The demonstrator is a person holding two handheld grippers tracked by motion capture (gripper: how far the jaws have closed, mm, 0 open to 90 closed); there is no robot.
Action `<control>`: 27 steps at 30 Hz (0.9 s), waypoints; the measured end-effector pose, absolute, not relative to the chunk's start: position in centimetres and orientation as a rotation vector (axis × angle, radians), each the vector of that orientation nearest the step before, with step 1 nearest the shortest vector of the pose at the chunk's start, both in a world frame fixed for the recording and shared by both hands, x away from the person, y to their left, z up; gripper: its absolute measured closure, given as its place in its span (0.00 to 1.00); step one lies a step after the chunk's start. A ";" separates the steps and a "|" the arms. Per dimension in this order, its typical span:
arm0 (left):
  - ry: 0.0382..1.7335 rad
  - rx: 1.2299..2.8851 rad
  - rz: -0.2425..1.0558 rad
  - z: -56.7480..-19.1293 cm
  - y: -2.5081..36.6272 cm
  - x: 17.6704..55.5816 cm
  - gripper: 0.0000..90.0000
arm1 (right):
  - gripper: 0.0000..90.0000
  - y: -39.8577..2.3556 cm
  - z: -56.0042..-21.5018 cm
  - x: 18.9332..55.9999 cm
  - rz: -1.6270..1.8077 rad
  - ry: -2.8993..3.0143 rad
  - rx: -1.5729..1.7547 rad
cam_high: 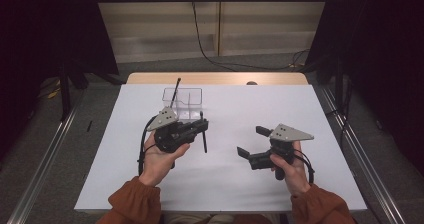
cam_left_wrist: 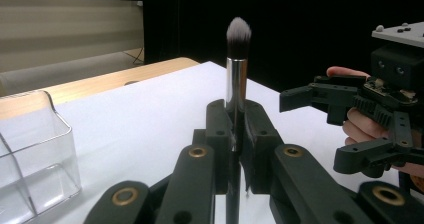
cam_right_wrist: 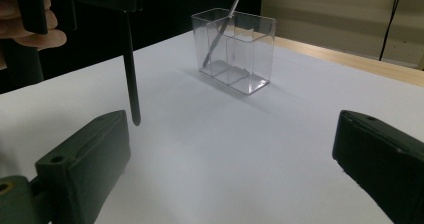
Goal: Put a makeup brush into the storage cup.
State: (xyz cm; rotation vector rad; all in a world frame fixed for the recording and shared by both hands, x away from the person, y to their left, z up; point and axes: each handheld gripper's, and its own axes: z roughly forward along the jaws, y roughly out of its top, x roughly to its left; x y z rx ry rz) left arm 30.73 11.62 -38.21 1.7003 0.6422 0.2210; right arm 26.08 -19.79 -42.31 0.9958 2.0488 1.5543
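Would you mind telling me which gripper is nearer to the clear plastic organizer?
Left. The left gripper, shut on a makeup brush, is right in front of the clear organizer. The right gripper, jaws open, is farther off to its right.

High view down onto the white table; both gripper views low, close, sharing the clear organizer.

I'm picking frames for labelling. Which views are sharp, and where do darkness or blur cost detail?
High view: evenly lit table, dark edges. Left gripper view: makeup brush sharp, near jaws soft, black backdrop. Right gripper view: clear organizer crisp, close jaws blurred and dim.
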 end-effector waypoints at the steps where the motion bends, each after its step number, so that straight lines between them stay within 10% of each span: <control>1: 0.642 1.700 0.221 -38.2 11.7 30.8 0.93 | 0.01 -19.9 -42.4 26.0 1.554 2.045 1.001; 27: 0.692 1.696 0.264 -37.8 14.6 30.9 0.93 | 0.00 -23.7 -43.1 24.2 1.502 1.901 1.055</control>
